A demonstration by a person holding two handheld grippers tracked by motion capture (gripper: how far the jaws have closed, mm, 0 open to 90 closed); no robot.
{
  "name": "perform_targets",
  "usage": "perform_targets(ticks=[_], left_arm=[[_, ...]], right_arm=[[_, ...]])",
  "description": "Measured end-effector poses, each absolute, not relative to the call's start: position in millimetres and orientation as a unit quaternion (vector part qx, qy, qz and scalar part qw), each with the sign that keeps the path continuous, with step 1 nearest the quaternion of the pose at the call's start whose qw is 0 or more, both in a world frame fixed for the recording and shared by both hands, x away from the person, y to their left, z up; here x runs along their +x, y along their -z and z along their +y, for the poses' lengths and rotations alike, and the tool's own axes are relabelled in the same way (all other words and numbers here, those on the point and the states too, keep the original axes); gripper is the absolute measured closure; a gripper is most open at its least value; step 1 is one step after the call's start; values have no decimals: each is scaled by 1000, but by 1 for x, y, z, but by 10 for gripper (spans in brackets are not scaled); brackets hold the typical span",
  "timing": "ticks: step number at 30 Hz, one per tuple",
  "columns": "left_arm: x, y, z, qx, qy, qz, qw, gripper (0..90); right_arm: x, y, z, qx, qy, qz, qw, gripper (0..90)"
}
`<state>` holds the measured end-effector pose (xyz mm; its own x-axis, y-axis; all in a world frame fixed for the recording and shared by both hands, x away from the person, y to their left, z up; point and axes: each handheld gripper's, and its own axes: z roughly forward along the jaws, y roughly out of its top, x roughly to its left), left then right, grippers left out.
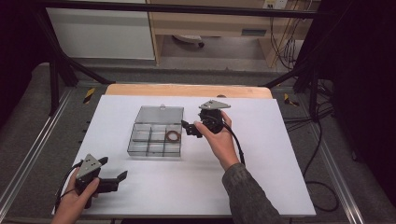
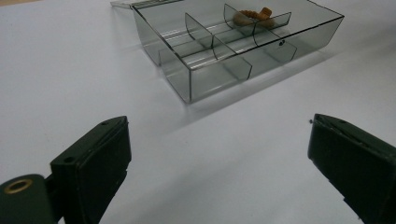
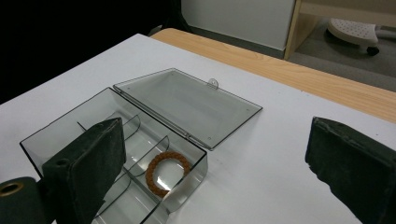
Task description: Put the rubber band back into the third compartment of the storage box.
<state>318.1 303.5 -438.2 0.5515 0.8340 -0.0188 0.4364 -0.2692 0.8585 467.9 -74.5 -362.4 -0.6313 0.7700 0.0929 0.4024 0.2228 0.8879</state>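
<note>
Left gripper: nearest the high camera, at the table's near left corner, jaws spread wide with nothing between them, aimed over bare white table toward the box.

Right gripper: hovers just right of the box, jaws parted wide and empty; in its own view the left jaw overlaps the box, the right one stands over bare table.

Compartment box: clear smoky plastic, mid-table, with thin dividers; its lid lies folded flat open on the far side, a small latch tab on its edge.

Bracelet: brown beaded ring, lying flat in the corner compartment nearest the right gripper, close against the divider wall; whether it touches the wall I can't quite tell through the tinted plastic.

Stage: the bracelet appears already placed; closing the lid looks like the likely remainder.

Risk, box sliding: the box is light and unheld, so a push on the lid from one side could skate it across the smooth white table.

Risk, lid: it lies flat on the surface, so a jaw may fail to get under its edge and slip off.

Risk, bracelet: a jaw dipping into the compartment could snag the beads and drag the ring out.
</note>
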Motion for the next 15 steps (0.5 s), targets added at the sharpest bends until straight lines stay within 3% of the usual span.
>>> perform_targets(ticks=[15], left_arm=[[317,439,304,765,-226,416,437,60]], right_arm=[[459,348,-110,389,-519,738,187,48]])
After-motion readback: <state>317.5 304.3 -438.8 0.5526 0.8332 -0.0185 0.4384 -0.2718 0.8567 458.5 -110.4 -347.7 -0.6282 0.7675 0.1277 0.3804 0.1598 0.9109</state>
